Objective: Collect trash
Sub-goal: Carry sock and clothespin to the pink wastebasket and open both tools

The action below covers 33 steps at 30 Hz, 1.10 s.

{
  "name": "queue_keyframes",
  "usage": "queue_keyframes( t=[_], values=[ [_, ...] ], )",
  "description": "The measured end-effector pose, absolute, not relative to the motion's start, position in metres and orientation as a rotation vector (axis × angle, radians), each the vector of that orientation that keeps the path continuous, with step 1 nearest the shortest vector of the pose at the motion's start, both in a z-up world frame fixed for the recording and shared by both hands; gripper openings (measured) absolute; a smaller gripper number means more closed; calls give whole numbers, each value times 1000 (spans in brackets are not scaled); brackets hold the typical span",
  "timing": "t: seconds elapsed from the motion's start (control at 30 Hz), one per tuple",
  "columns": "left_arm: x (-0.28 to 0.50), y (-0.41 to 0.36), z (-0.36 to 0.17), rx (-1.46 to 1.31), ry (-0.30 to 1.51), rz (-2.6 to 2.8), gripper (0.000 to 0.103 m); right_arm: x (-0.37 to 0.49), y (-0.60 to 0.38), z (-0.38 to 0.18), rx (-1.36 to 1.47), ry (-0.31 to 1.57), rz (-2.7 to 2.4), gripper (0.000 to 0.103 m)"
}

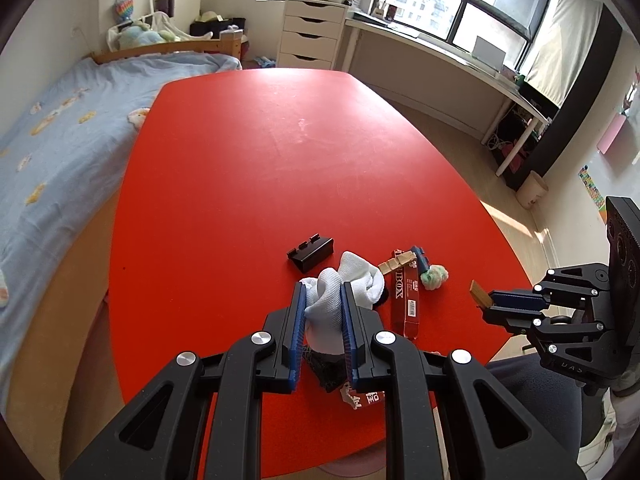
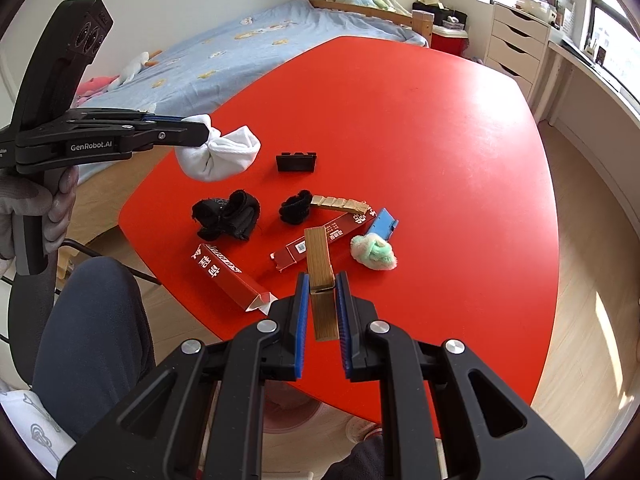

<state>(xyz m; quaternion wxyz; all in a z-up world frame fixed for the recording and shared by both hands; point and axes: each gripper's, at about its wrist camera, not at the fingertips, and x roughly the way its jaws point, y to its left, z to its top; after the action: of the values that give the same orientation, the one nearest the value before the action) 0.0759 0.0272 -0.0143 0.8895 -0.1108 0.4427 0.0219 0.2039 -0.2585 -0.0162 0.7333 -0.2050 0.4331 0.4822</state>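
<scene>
My left gripper (image 1: 323, 292) is shut on a white sock (image 1: 340, 284) and holds it above the red table (image 1: 248, 168); it also shows in the right wrist view (image 2: 218, 152). My right gripper (image 2: 322, 280) is shut on a brown flat wooden strip (image 2: 318, 264), also seen from the left wrist view (image 1: 480, 295). Below on the table lie two red cartons (image 2: 328, 236) (image 2: 230, 276), two black socks (image 2: 226, 216) (image 2: 296, 206), a tan segmented strip (image 2: 340, 202), a blue piece (image 2: 384, 224) and a green-white fluffy ball (image 2: 374, 254).
A black plastic bracket (image 2: 296, 162) stands farther back on the table. A bed with a blue cover (image 1: 52, 132) lies left of the table. White drawers (image 1: 312, 34) and a desk stand under the window. My knee (image 2: 92, 312) is at the table's near edge.
</scene>
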Motion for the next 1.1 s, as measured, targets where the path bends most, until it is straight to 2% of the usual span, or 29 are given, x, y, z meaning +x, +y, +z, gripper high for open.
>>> queue_keyframes(
  t=[0.5,1.1],
  values=[
    [8,-13,4,-172,883,-8,17,156,-288,14,-348,919,1064,13],
    [-40,-53,-38,-166,966,-64,17,106,-313,-16,-347,1000,1078,13]
  ],
)
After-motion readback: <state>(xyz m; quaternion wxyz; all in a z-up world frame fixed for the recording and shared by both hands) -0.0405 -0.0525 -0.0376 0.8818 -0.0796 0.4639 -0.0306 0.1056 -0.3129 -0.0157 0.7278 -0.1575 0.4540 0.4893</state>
